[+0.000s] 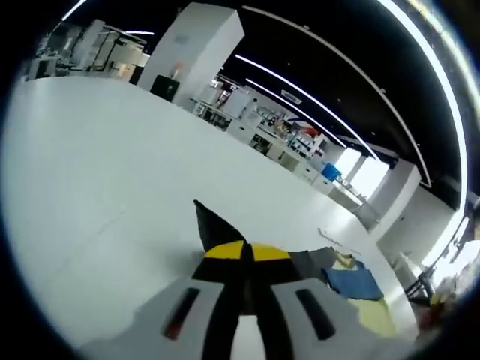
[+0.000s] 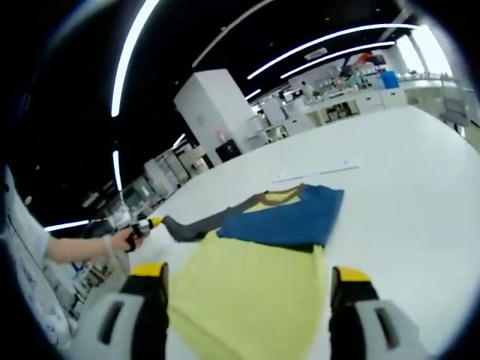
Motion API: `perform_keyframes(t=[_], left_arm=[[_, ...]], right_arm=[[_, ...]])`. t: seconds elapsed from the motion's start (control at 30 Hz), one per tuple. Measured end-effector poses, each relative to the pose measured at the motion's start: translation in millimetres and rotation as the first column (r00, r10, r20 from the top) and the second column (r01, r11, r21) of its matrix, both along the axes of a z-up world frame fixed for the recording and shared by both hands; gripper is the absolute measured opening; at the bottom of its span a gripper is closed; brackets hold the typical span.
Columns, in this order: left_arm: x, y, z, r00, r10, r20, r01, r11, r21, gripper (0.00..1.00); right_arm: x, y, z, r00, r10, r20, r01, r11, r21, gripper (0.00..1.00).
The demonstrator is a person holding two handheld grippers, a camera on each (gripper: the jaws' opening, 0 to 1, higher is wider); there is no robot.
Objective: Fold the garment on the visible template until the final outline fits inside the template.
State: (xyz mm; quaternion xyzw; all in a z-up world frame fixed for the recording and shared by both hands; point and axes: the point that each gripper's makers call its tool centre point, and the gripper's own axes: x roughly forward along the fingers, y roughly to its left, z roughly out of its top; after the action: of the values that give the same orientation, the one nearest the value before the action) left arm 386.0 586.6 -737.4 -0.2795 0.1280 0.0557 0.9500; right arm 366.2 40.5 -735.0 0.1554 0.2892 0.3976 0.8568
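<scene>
White table (image 2: 420, 187), yellow-and-blue garment (image 2: 262, 255) spread flat on it, grey sleeve (image 2: 196, 225) lifted off one side

Ahead of the right tongs (image 2: 244, 289) lies the shirt (image 2: 262, 255), soft matt cloth in yellow, blue and grey. It rests on a smooth, matt white table (image 2: 405, 172). The left tongs (image 1: 244, 255) look like hard plastic, white with yellow-and-black tips.

Open-plan lab: workbenches (image 1: 289, 142), strip lights (image 2: 131, 45)
</scene>
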Motion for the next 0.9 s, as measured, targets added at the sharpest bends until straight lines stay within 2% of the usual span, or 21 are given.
perform_keyframes(t=[0.07, 0.2, 0.33, 0.4, 0.5, 0.57, 0.67, 0.9], left_arm=[[9.5, -7.5, 16.5, 0.999, -0.012, 0.041, 0.012, 1.0, -0.021, 0.0], [27.7, -21.0, 39.2, 0.995, -0.051, 0.086, 0.054, 0.998, -0.029, 0.0], [43.8, -52.9, 59.5, 0.985, -0.132, 0.113, 0.134, 0.991, -0.017, 0.0], [50.8, -62.5, 64.6, 0.979, -0.161, 0.122, 0.162, 0.987, -0.004, 0.0], [63.3, -78.0, 70.8, 0.973, -0.188, 0.137, 0.193, 0.981, -0.021, 0.0], [66.4, -102.9, 80.3, 0.964, -0.218, 0.15, 0.224, 0.974, -0.026, 0.0], [78.7, -121.9, 85.8, 0.953, -0.261, 0.156, 0.266, 0.964, -0.016, 0.0], [103.6, -179.5, 98.3, 0.921, -0.339, 0.194, 0.355, 0.933, -0.054, 0.0]], right_arm=[[-0.2, -0.1, 0.7, 1.0, 0.0, 0.002, 0.0, 1.0, 0.004, 0.9], [0.3, -2.7, 0.7, 1.0, -0.008, 0.004, 0.008, 1.0, 0.019, 0.89], [-1.7, -3.9, 1.5, 1.0, -0.021, -0.003, 0.021, 0.999, 0.045, 0.86], [-1.8, -4.5, 1.1, 1.0, -0.03, -0.001, 0.03, 0.998, 0.046, 0.87], [-2.7, -6.1, -0.1, 1.0, -0.027, -0.002, 0.027, 0.999, 0.046, 0.86], [-2.3, -9.8, 0.9, 0.999, -0.034, 0.003, 0.033, 0.998, 0.053, 0.86], [-0.7, -15.5, 1.6, 0.999, -0.054, 0.001, 0.054, 0.996, 0.064, 0.84], [-5.7, -26.9, -1.6, 0.996, -0.086, -0.007, 0.086, 0.992, 0.09, 0.83]])
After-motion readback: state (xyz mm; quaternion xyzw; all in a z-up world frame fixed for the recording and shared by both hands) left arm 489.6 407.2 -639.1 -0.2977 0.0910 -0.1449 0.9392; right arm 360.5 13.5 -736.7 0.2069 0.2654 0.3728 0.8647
